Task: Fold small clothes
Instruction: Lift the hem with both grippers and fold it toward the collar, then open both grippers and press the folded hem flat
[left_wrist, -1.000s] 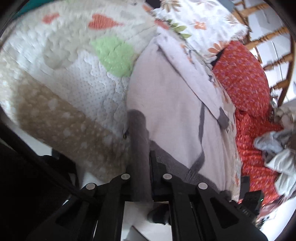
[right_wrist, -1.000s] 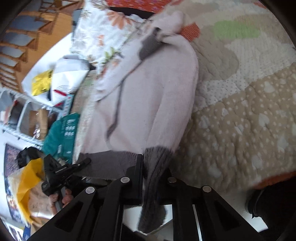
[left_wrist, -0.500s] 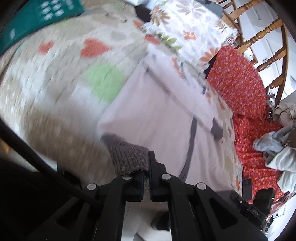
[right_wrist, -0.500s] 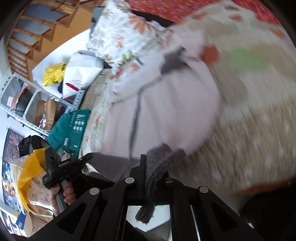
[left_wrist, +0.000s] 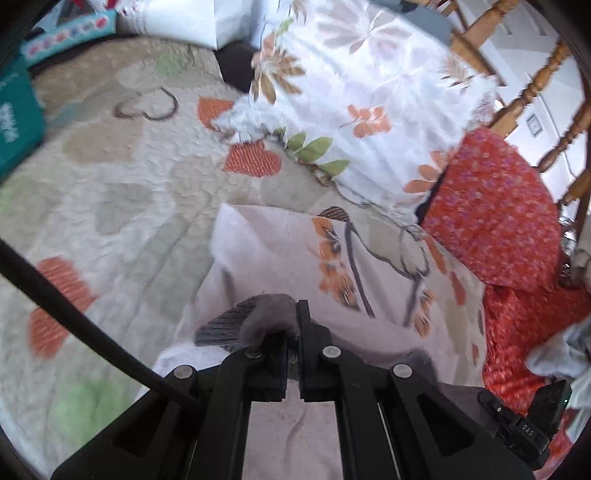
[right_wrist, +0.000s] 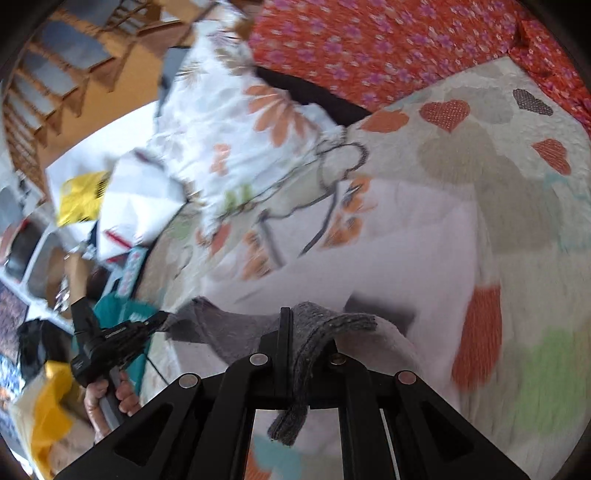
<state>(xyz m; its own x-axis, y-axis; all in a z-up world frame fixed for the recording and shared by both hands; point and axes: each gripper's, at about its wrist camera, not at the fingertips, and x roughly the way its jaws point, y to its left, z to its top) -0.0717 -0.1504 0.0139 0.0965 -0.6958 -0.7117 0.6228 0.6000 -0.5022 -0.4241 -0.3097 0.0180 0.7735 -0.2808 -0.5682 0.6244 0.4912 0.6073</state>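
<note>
A pale lilac sweater (left_wrist: 236, 266) (right_wrist: 406, 251) with a grey ribbed hem lies on a quilt with a heart print (left_wrist: 122, 206). My left gripper (left_wrist: 293, 325) is shut on one corner of the grey hem (left_wrist: 258, 321) and holds it above the sweater's body. My right gripper (right_wrist: 303, 328) is shut on the other corner of the hem (right_wrist: 325, 321), whose end hangs down between the fingers. The hem stretches between the two grippers. In the right wrist view the left gripper (right_wrist: 162, 317) shows at the left, held by a hand (right_wrist: 107, 395).
A floral pillow (left_wrist: 369, 92) lies just beyond the sweater, with a red flowered cover (left_wrist: 491, 214) to its right and wooden spindles (left_wrist: 535, 85) behind. A teal box (left_wrist: 14, 122) sits at the quilt's left edge. Loose clothes (left_wrist: 554, 354) are heaped at the right.
Both grippers have risen and carried the grey hem forward over the sweater toward the pillow. The sweater's lower part has lifted off the quilt and now doubles over its upper part.
</note>
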